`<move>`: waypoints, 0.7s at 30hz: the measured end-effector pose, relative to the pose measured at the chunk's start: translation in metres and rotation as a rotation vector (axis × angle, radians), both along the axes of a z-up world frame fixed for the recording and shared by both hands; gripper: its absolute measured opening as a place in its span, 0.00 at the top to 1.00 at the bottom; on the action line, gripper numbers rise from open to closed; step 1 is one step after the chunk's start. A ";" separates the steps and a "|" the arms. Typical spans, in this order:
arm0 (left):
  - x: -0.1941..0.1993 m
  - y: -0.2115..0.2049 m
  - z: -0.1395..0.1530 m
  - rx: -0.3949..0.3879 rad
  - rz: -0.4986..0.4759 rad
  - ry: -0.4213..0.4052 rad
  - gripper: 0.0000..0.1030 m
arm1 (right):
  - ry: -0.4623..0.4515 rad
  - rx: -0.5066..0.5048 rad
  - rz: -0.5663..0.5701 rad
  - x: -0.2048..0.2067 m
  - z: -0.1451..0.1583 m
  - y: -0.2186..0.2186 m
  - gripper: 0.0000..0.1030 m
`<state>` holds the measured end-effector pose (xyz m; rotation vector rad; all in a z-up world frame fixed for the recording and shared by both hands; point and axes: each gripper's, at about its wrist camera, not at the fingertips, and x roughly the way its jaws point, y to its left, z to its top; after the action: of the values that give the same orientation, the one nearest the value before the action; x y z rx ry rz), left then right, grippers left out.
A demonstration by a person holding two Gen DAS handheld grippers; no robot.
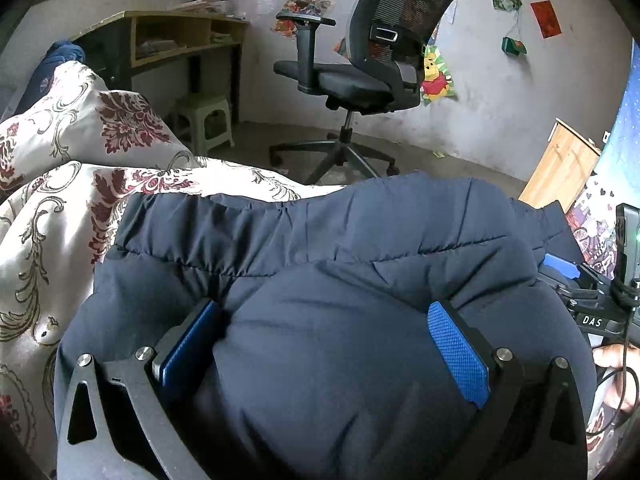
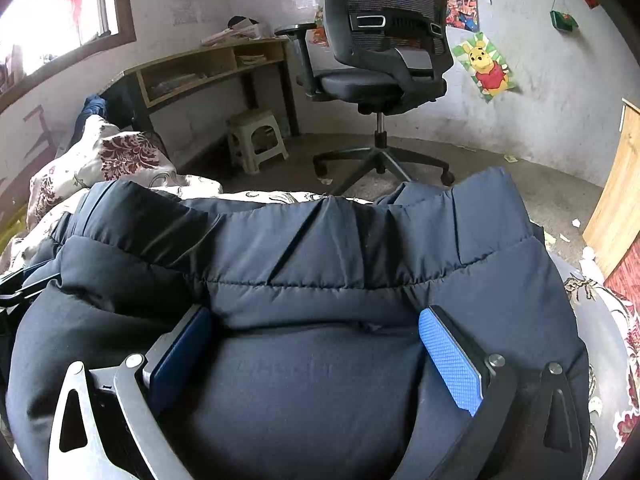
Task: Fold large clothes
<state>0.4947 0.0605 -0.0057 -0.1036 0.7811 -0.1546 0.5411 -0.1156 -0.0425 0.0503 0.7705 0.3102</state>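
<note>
A dark navy padded jacket (image 1: 320,248) lies bunched on a bed with a floral cover (image 1: 60,200). My left gripper (image 1: 324,332) stands wide, its blue pads (image 1: 456,352) either side of a thick fold of the jacket that bulges between them. My right gripper (image 2: 316,340) stands the same way over the jacket (image 2: 320,248), with a puffy fold between its blue pads (image 2: 448,360). The right gripper's body shows at the right edge of the left wrist view (image 1: 600,304), close beside the jacket.
A black office chair (image 1: 372,72) stands on the grey floor beyond the bed. A wooden desk (image 1: 180,36) with a small plastic stool (image 1: 204,120) is at the back left. A wooden cabinet (image 1: 560,164) stands at the right. A pillow (image 1: 80,120) lies at the left.
</note>
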 end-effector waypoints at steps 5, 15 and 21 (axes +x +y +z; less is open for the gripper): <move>-0.002 -0.003 0.003 0.017 0.015 0.016 0.01 | 0.002 0.009 0.003 0.001 0.000 -0.002 0.00; -0.052 0.042 0.023 0.034 0.071 -0.068 0.01 | -0.025 0.034 0.003 -0.017 0.014 -0.021 0.00; -0.068 0.091 0.018 0.047 0.166 -0.045 0.01 | -0.047 0.001 -0.066 -0.031 0.025 -0.039 0.00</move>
<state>0.4269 0.1510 0.0125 -0.1196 0.7274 0.0183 0.5100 -0.1544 -0.0175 0.0686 0.7204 0.2486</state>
